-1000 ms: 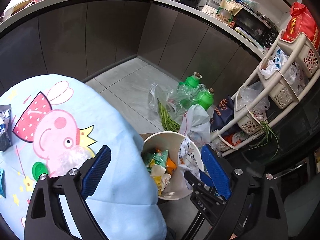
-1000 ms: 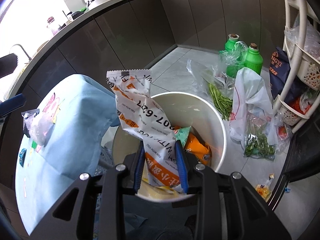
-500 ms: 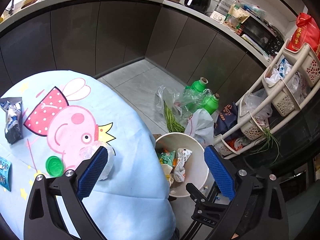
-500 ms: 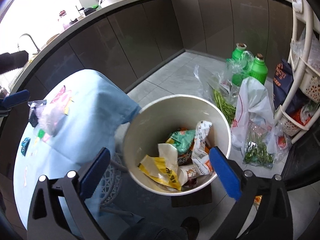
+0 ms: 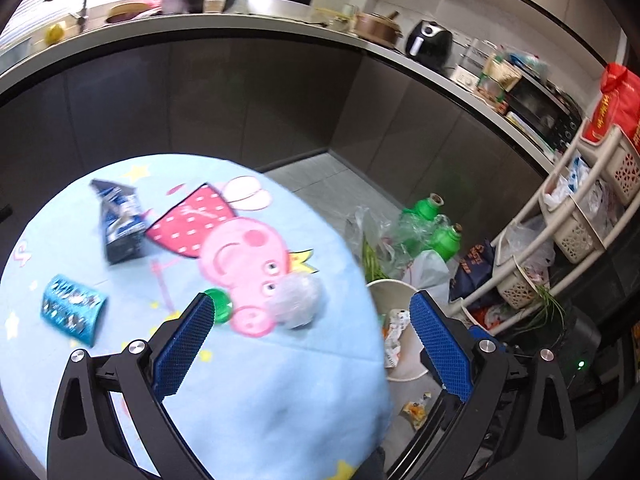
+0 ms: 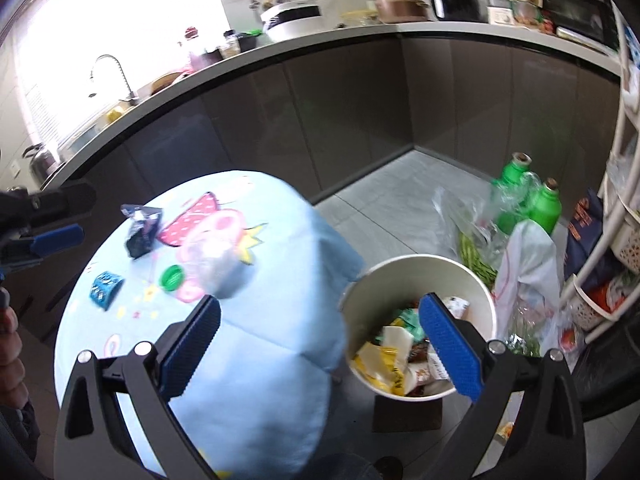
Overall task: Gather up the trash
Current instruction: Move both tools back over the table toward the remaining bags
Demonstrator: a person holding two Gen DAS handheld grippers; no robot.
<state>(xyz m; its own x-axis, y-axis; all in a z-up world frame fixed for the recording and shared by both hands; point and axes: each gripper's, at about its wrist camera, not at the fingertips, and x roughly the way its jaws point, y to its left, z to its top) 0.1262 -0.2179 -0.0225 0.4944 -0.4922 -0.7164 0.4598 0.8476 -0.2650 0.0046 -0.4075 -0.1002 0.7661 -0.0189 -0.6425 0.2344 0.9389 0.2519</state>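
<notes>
A round table with a light blue cartoon cloth (image 5: pixel 248 392) (image 6: pixel 256 360) holds trash: a crumpled clear plastic wad (image 5: pixel 298 300) (image 6: pixel 216 266), a green bottle cap (image 5: pixel 219 305) (image 6: pixel 172 278), a dark blue wrapper (image 5: pixel 120 226) (image 6: pixel 142 230) and a teal wrapper (image 5: pixel 74 310) (image 6: pixel 105 289). A cream bin (image 6: pixel 400 276) (image 5: pixel 382 286) on the floor right of the table holds several wrappers. My left gripper (image 5: pixel 310 344) is open and empty above the table, just short of the plastic wad. My right gripper (image 6: pixel 320 346) is open and empty over the gap between table edge and bin.
Green bottles (image 6: pixel 528 200), plastic bags with green beans (image 6: pixel 476 256) and a white basket rack (image 5: pixel 576 216) crowd the floor right of the bin. Dark cabinets and a cluttered counter (image 6: pixel 360 36) run behind. A scrap lies on the floor (image 5: pixel 416 410).
My right gripper opened and dropped the white and orange wrapper into the bin, then pulled back toward the table. My left gripper swung left from the bin to over the table.
</notes>
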